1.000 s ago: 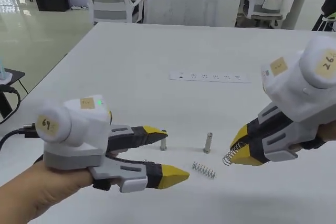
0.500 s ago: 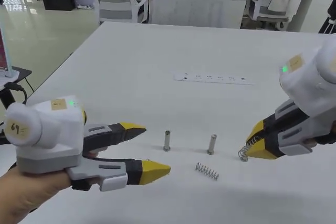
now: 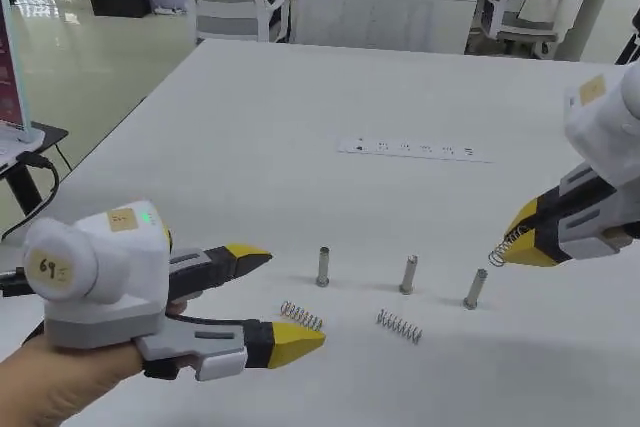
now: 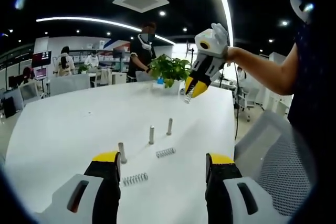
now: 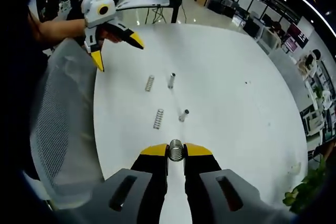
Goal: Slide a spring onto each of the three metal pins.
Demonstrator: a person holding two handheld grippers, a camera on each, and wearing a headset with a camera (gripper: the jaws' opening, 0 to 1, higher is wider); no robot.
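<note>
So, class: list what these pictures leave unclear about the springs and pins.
- Head view: held spring, back end hidden inside the right gripper.
- Head view: that gripper's body, cut off by the right edge.
- Left gripper view: how the pins are fixed, too small.

Both tongs back away from the pins.
The right tongs [image 3: 517, 248], clamped on a spring [image 3: 504, 246], have lifted off the table [image 3: 300, 147] and swung out to the right, uncovering the third pin [image 3: 475, 288] below them. The left tongs [image 3: 292, 298] have drawn back from the leftmost pin [image 3: 323, 266], and a loose spring [image 3: 301, 316] now shows just beside one spread jaw tip.
</note>
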